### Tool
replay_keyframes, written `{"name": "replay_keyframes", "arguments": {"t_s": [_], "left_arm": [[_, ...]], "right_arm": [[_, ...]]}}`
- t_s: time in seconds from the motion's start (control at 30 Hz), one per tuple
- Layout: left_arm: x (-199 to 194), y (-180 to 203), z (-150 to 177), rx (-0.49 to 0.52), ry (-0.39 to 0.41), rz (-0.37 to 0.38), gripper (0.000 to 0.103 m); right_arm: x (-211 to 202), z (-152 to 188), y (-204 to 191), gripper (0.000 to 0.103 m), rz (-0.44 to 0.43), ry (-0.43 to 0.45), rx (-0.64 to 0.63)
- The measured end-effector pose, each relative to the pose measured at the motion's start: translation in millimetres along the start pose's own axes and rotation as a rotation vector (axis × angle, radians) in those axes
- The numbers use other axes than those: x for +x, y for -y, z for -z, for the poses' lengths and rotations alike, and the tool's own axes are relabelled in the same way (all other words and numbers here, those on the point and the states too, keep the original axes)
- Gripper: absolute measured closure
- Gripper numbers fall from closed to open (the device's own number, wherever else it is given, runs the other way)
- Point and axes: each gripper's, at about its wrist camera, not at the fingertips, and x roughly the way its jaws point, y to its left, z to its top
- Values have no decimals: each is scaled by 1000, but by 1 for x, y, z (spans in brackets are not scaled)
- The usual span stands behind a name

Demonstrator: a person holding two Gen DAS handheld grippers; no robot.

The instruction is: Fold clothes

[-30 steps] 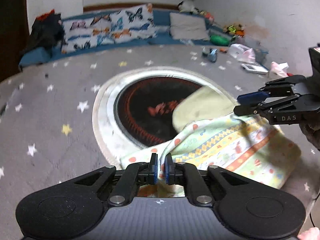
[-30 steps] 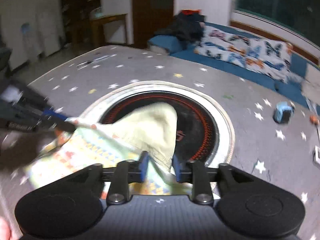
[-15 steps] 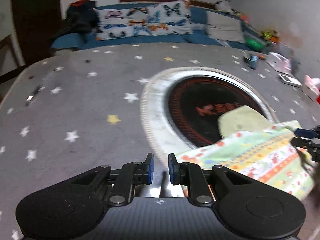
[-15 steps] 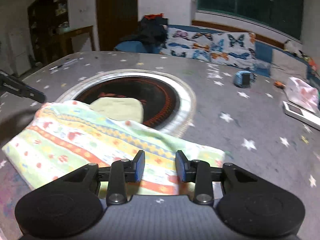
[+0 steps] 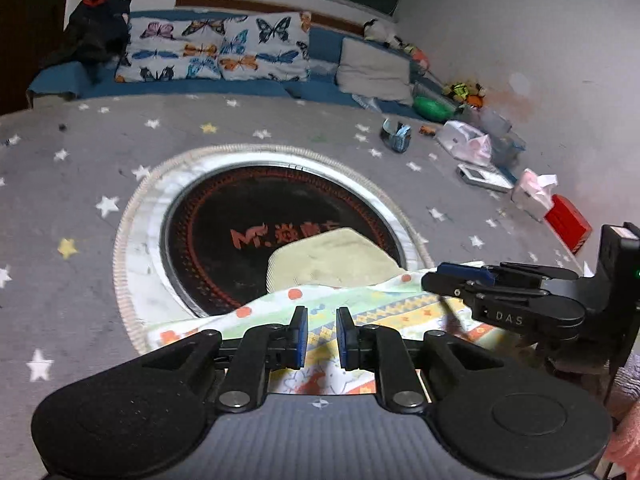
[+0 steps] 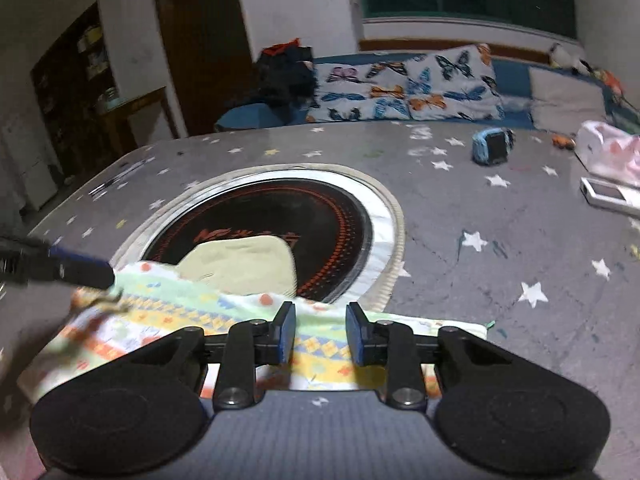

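Note:
A patterned child's garment [image 5: 384, 312] with orange dots and yellow-green stripes lies flat on the grey star-print table, its pale yellow-green part [image 5: 328, 258] resting over the round black hotplate [image 5: 224, 232]. My left gripper [image 5: 319, 338] is open, hovering above the garment's near edge, holding nothing. My right gripper [image 6: 320, 334] is open over the garment [image 6: 180, 312] and also empty; it appears in the left wrist view [image 5: 460, 278] at the cloth's right side. The left gripper shows blurred in the right wrist view [image 6: 80, 270].
A blue watch-like toy [image 5: 396, 136], a plastic bag [image 5: 468, 140], a white device [image 5: 484, 176], tissues [image 5: 534, 192] and a red box [image 5: 568, 228] lie at the table's far right. A bench with butterfly cushions [image 5: 216, 52] runs behind.
Both grippers let go of the garment, which now lies flat. The left gripper swung away to the left and came back over the cloth's near edge. The right gripper opened wider.

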Motion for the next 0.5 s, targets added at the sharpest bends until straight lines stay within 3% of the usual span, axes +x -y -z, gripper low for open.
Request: {"name": "replay_keyframes", "arguments": {"t_s": [0.17,0.3,0.5], "left_arm": [[18,-14,5,-37,-33,-48,87],[10,-17,4,-71,-16,-38,87],[14,3,-4,-51,2,13,86]], "right_arm": [[2,-1,-3,83,18,15,-18],[-5,-4,-12,82,19,35,-66],[2,-8,-33,82,-74,15,-95]]}}
